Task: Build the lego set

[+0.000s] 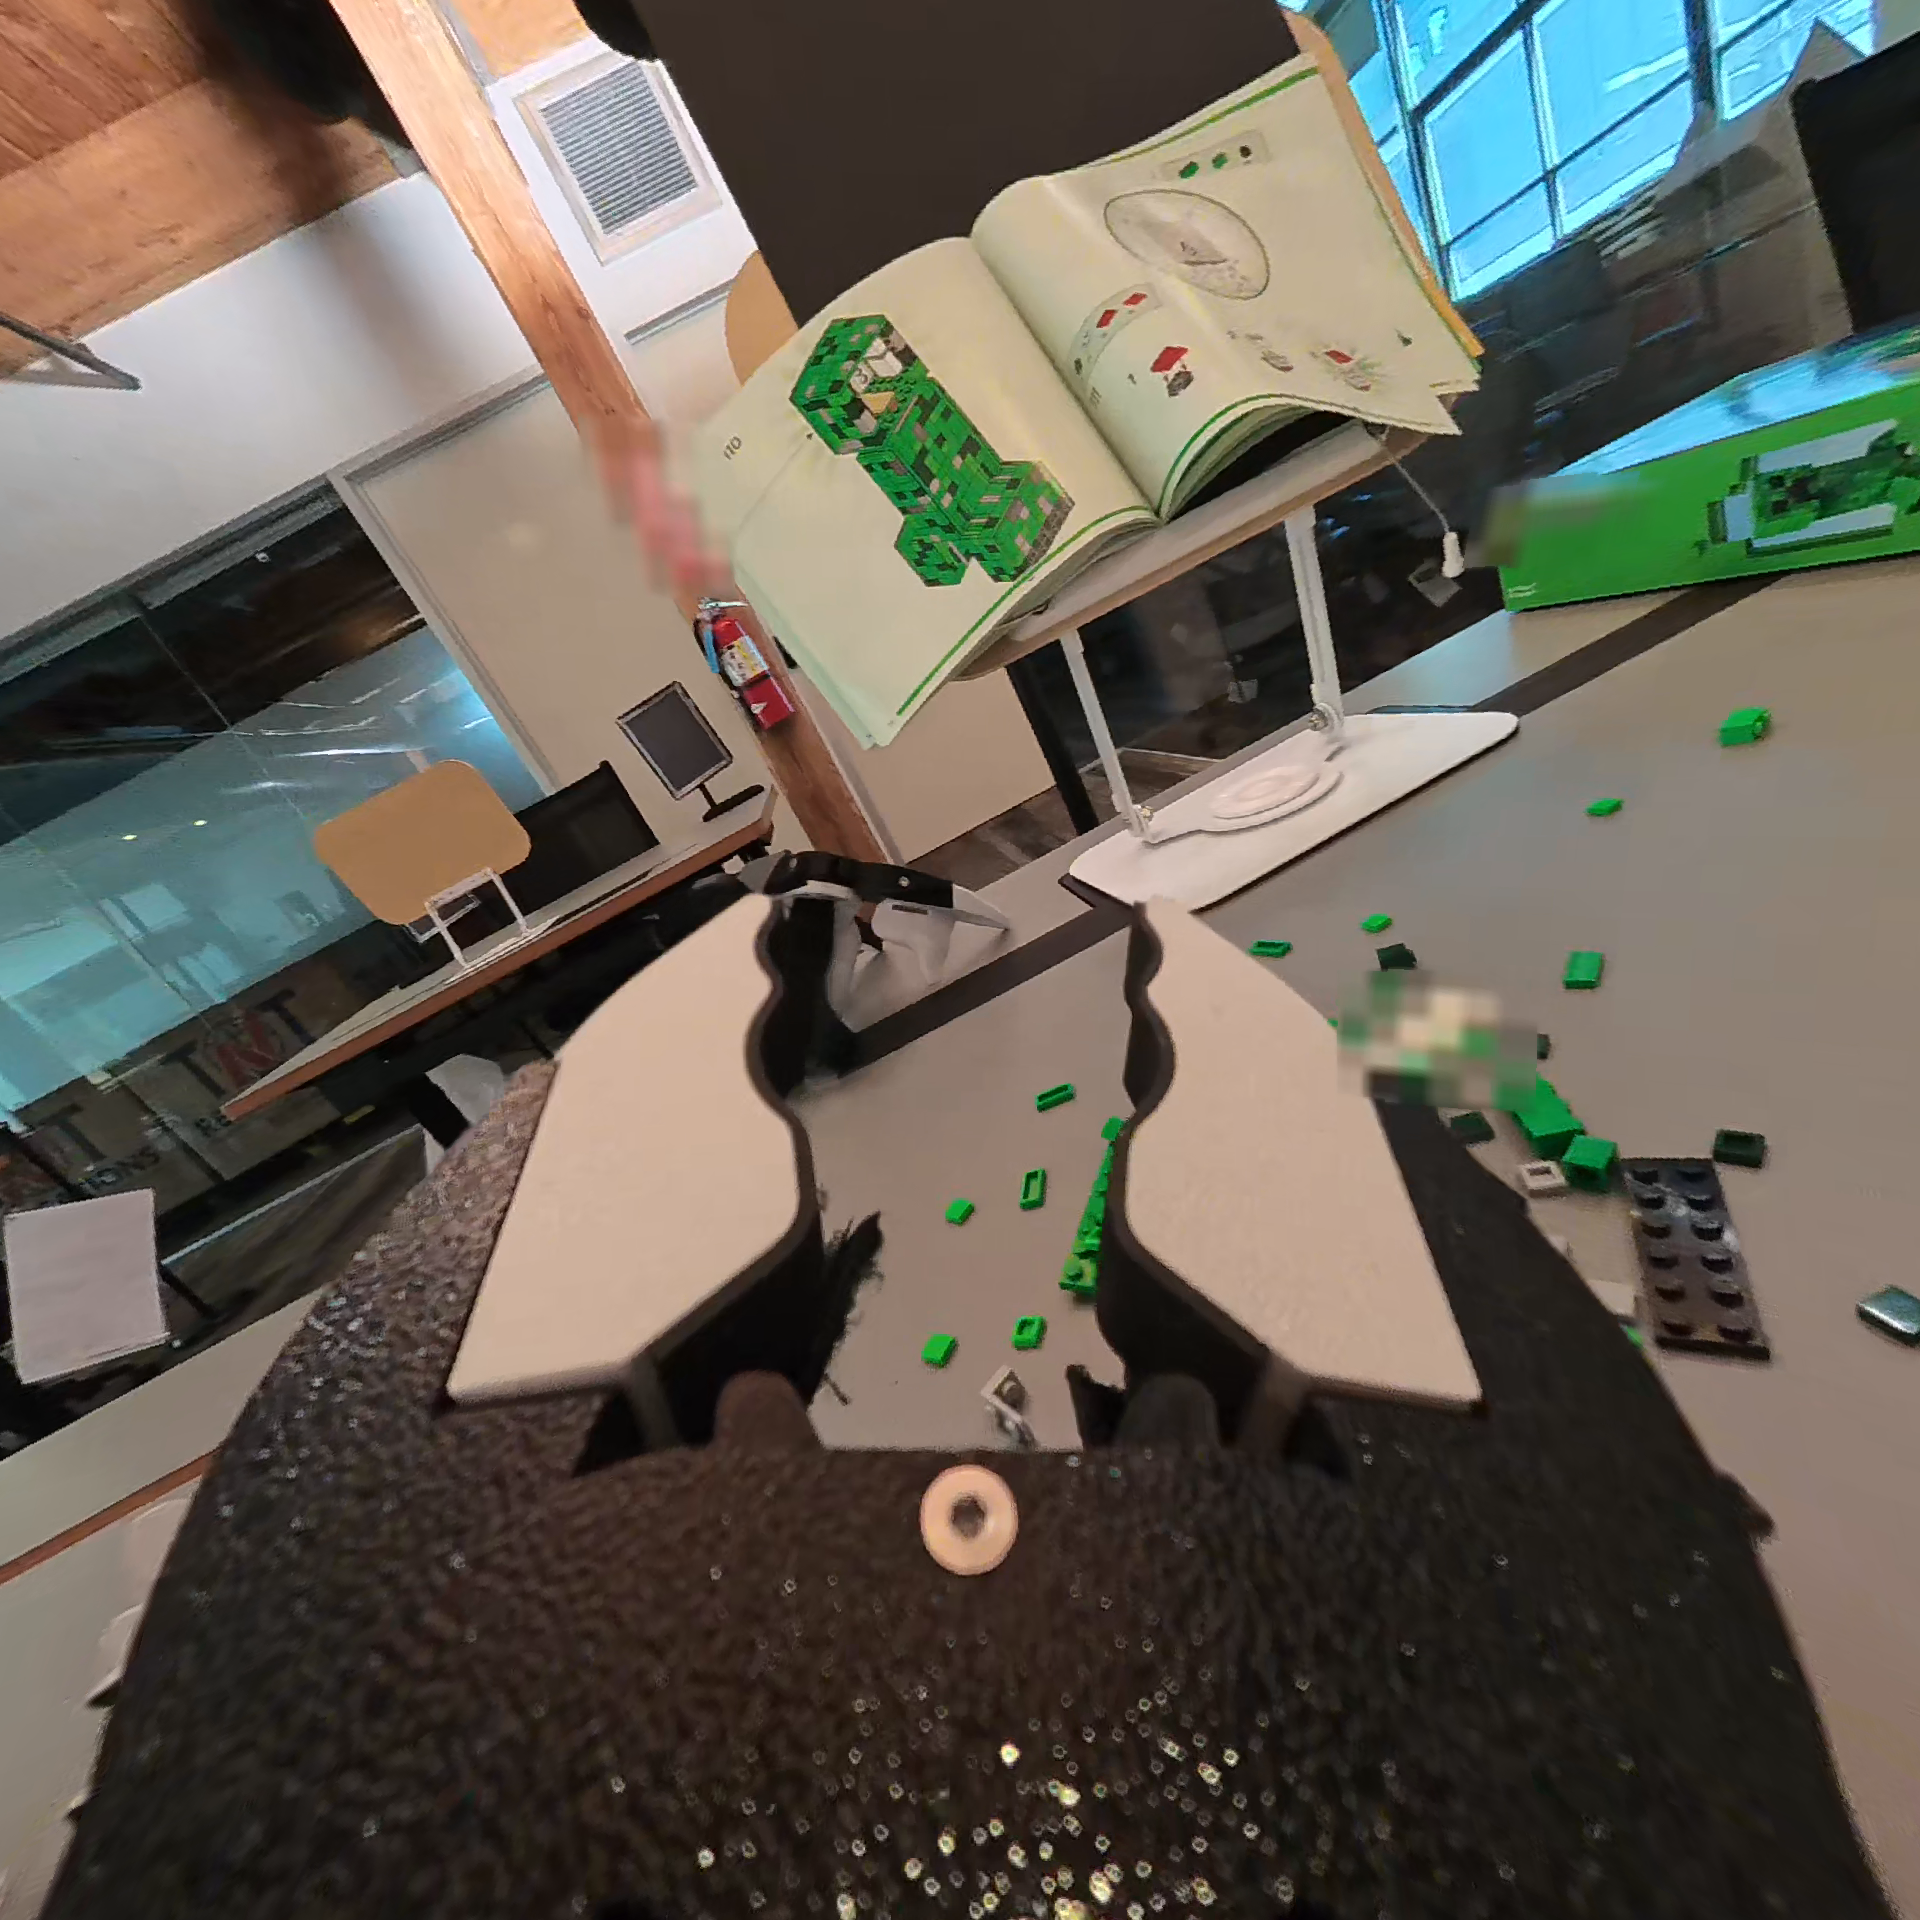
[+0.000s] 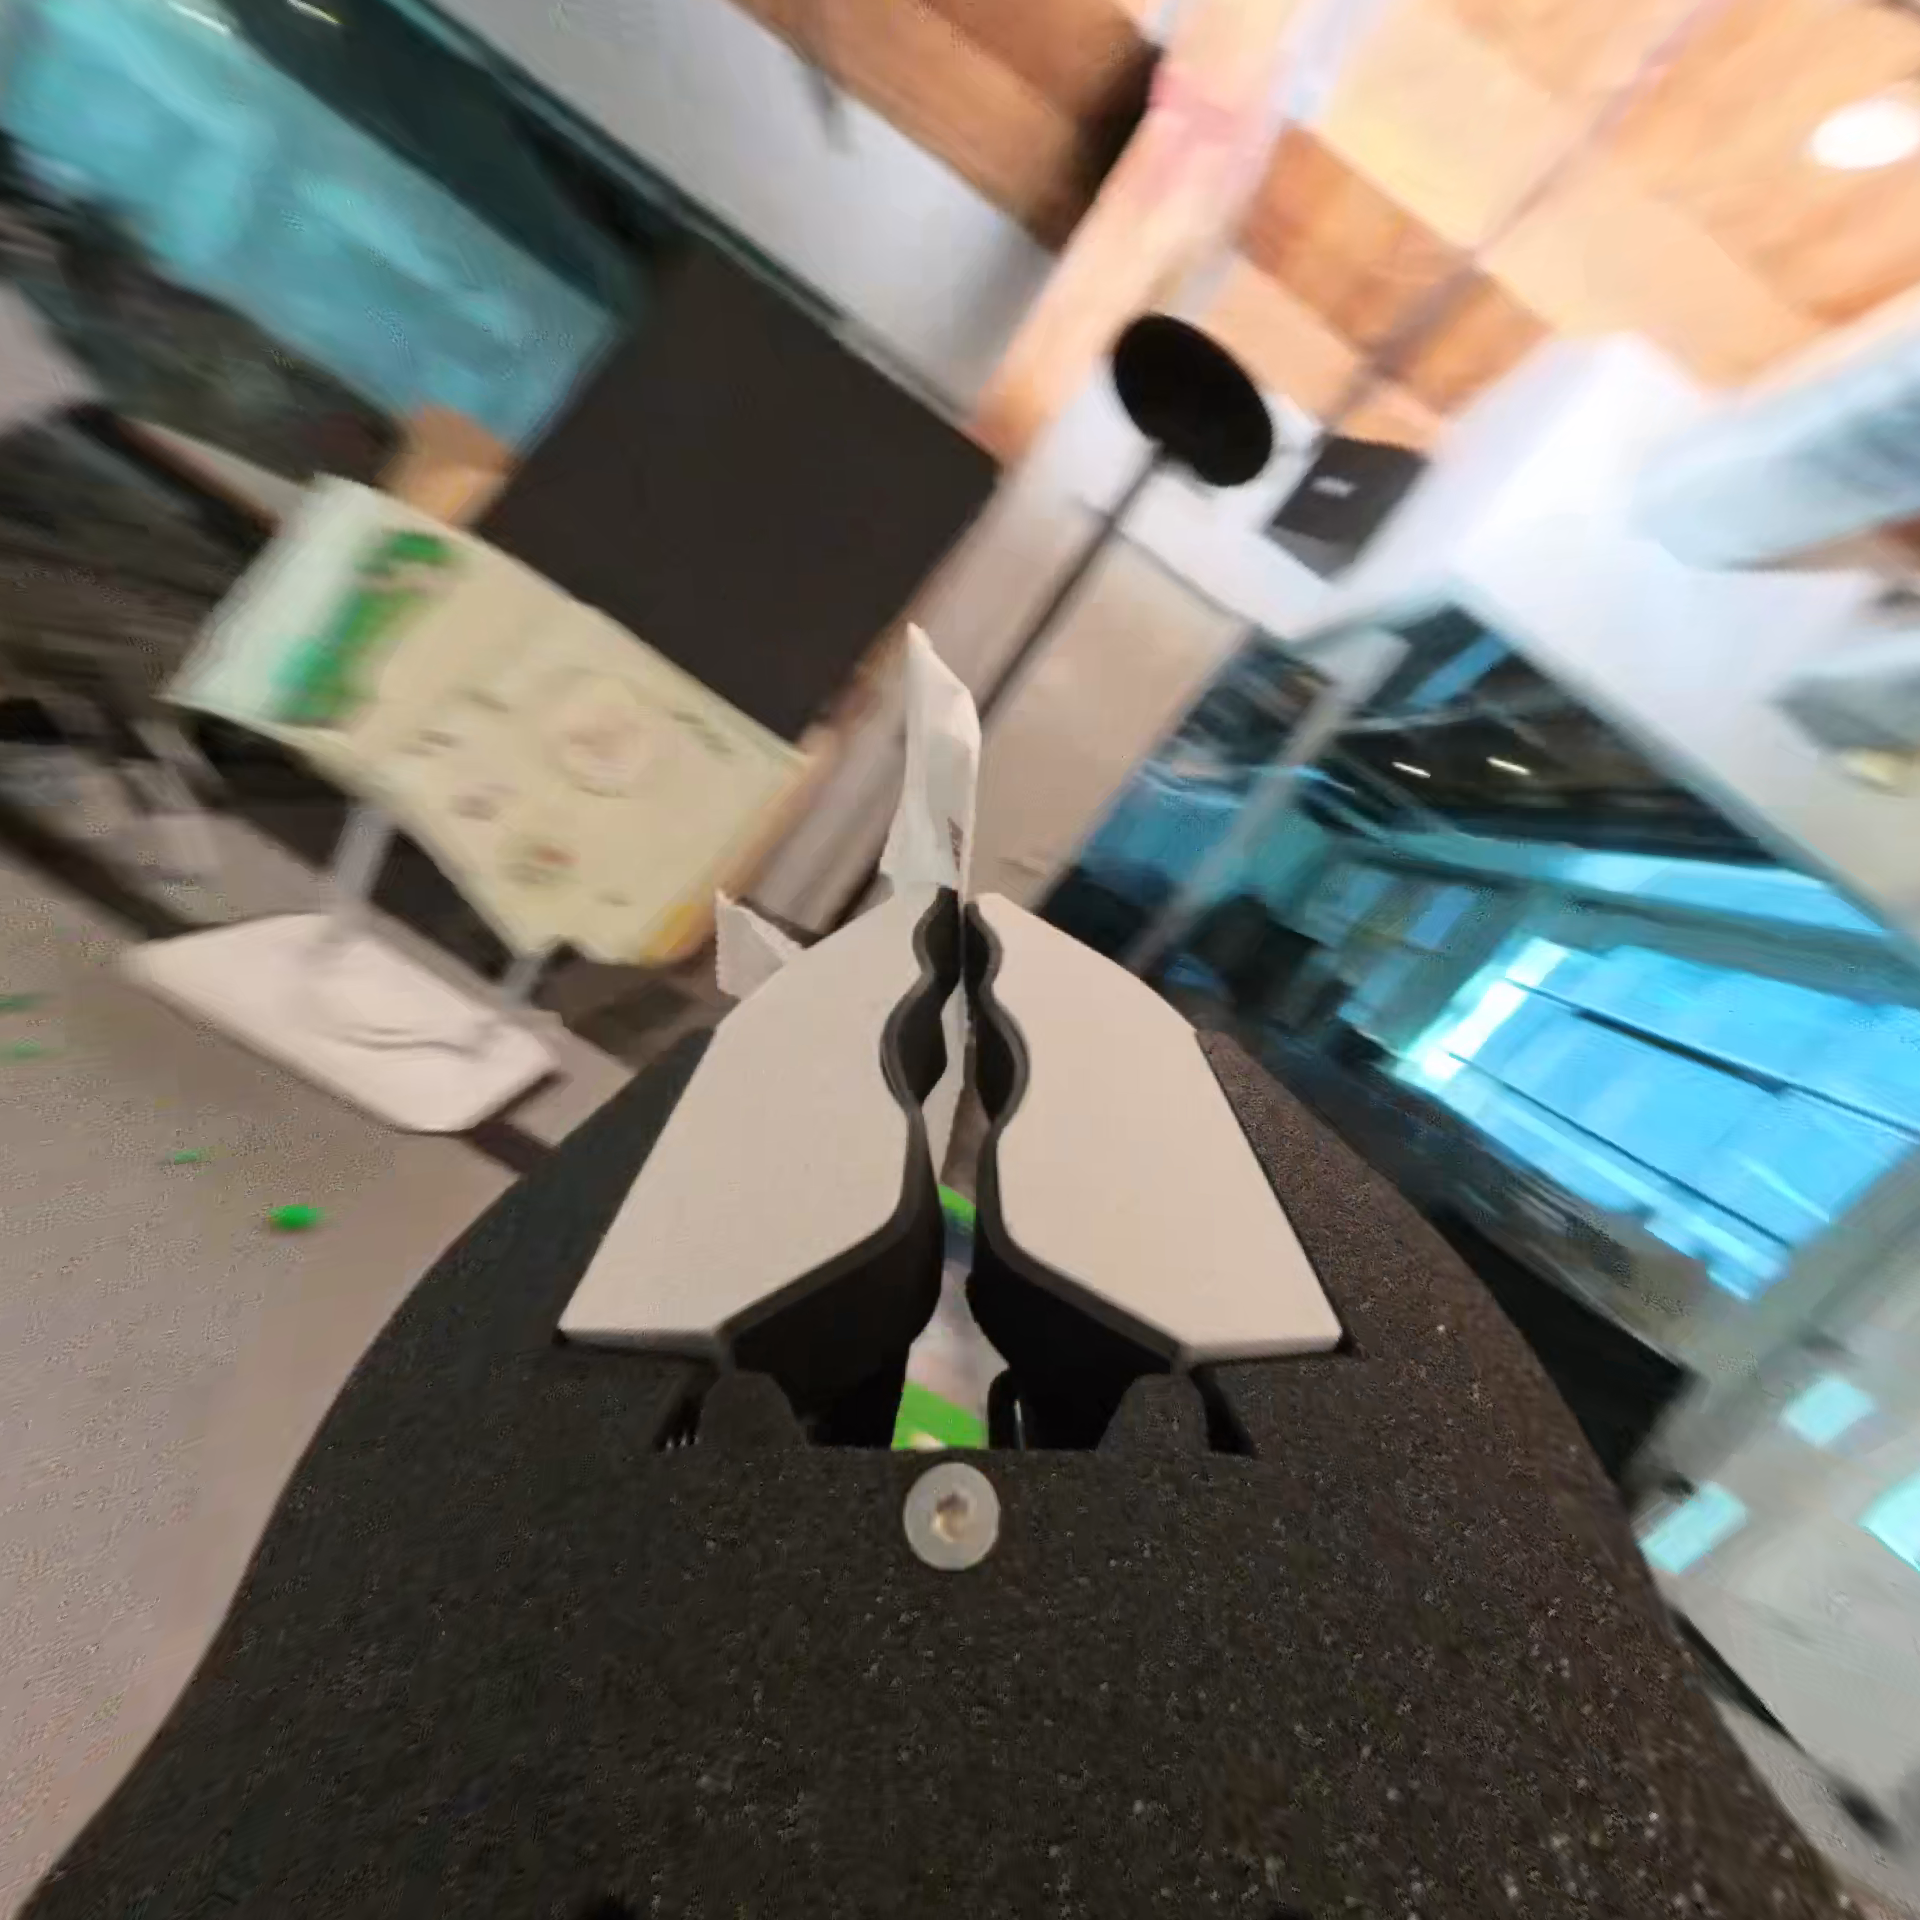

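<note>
My left gripper [image 1: 956, 935] is open and empty, held over the grey table [image 1: 1351, 1039]. Small green Lego pieces [image 1: 1034, 1190] lie scattered on the table under and beyond its fingers. A green plate strip [image 1: 1089, 1221] is partly hidden behind the right finger. A black studded plate [image 1: 1694, 1257] and green bricks [image 1: 1558, 1132] lie to the right. My right gripper [image 2: 961, 914] is shut on a white paper bag [image 2: 940, 748] with green print, which sticks up past the fingertips. The right wrist view is blurred by motion.
An open instruction booklet [image 1: 1039, 416] rests on a white stand [image 1: 1299, 800] at the back of the table; it also shows in the right wrist view [image 2: 488, 748]. A green set box [image 1: 1766, 488] lies at the far right. A black and white object [image 1: 862, 904] sits behind the left finger.
</note>
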The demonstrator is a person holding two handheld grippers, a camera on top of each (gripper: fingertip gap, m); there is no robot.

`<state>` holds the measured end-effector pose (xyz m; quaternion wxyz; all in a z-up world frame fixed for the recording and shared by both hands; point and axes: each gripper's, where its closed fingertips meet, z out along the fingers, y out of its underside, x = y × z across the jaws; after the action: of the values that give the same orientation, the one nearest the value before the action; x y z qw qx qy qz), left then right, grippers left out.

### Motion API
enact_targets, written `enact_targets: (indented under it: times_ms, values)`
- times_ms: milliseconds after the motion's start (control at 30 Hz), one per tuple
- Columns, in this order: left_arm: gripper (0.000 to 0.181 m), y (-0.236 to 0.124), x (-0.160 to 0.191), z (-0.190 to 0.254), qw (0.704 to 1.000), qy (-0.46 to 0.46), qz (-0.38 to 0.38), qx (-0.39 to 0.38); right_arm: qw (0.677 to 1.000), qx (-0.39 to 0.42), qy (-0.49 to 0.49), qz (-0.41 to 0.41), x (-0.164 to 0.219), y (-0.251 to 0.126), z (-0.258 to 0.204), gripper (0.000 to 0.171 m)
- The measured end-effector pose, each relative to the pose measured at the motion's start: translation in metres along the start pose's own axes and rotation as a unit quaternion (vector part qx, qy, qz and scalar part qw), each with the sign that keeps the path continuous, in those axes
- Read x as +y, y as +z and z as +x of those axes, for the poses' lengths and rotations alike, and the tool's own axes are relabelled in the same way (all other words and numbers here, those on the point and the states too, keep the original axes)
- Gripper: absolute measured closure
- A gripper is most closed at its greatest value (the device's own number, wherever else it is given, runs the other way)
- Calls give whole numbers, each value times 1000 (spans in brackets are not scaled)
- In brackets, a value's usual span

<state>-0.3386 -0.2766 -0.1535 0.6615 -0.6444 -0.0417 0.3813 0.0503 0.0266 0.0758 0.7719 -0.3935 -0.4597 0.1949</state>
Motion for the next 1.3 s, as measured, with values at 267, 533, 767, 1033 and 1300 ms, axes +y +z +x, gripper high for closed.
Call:
enact_targets:
  times_ms: [267,533,767,1033,1300]
  values:
    - [122,-5,6,-22,998,-29,14,-60,926,266,24,-267,272,-101,250,171]
    - [129,-10,16,-38,991,13,-7,-133,905,93,71,-410,385,-62,248,171]
    - [130,-7,18,-33,989,49,-23,-136,857,8,182,-482,400,-44,228,119]
    - [132,-5,11,-23,993,48,-2,-110,950,191,150,-194,227,-49,245,121]
    - [133,-11,-5,-17,996,20,42,-83,959,-88,265,57,96,-14,-64,127]
